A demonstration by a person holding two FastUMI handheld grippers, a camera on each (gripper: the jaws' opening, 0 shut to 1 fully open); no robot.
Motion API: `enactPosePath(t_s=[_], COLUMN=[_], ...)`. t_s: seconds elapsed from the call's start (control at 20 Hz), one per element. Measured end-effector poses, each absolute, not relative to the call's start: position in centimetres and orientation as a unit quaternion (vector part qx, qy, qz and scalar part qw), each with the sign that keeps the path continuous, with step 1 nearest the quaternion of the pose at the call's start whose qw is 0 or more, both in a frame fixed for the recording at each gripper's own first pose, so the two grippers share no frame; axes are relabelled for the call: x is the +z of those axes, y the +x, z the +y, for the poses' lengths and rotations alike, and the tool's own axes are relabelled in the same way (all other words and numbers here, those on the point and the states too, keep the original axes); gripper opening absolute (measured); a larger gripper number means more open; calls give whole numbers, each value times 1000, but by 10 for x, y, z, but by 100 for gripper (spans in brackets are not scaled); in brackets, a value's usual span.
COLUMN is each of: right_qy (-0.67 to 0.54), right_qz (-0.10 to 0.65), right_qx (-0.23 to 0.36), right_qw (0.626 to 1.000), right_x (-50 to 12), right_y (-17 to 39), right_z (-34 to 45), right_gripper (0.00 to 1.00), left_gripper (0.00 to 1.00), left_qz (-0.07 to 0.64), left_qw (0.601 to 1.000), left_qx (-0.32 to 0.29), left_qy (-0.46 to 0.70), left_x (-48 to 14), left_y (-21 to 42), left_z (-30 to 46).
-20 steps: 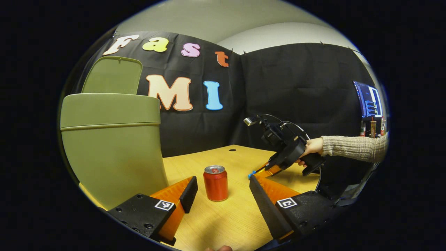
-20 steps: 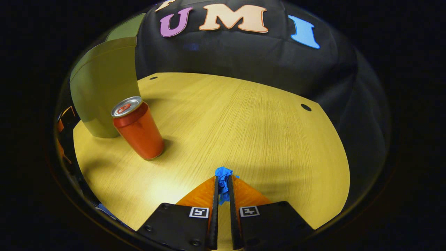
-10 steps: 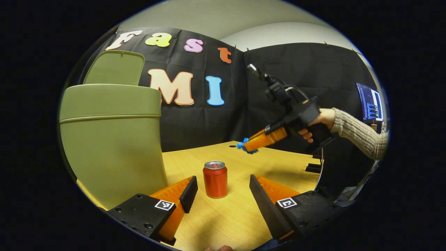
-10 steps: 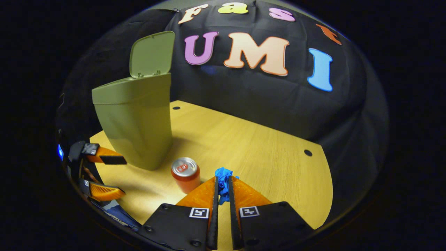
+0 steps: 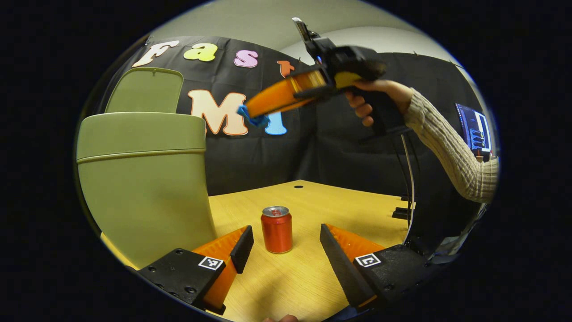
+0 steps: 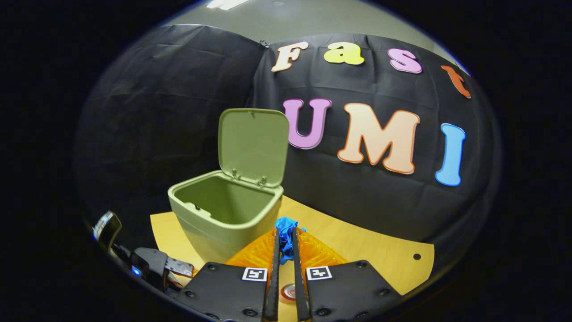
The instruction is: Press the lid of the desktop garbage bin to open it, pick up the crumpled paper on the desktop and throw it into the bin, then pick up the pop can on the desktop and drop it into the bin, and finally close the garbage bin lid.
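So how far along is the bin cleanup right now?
Done: the bin's lid stands open. In hand: the right gripper holds the blue crumpled paper near the bin. Left: drop it in, bin the pop can, close the lid.

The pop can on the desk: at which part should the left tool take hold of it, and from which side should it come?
Grip the pop can at mid-height, on its round side wall. It stands upright on the desk, apart from the bin. The left tool is open, with the can ahead between its fingers, so a level approach straight forward seems best.
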State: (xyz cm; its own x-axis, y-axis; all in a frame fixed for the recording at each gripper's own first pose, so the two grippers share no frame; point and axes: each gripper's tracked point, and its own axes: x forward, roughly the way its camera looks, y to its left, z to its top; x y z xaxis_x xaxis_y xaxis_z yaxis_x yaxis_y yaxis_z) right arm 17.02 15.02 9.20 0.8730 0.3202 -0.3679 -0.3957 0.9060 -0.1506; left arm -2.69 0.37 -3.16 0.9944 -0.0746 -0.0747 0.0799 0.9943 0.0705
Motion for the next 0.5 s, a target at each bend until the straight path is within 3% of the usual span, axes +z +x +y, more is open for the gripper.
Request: enactPosePath(t_s=[0.5], right_qy=[-104], right_qz=[175], right_qx=[259], right_qw=[944], right_x=[74], right_y=[215], right_z=[253], right_gripper=[17], left_gripper=[92], left_qz=[42], left_qw=[998], left_qx=[-30], left_qy=[29], left_x=[-33], left_y=[-27], left_z=[6])
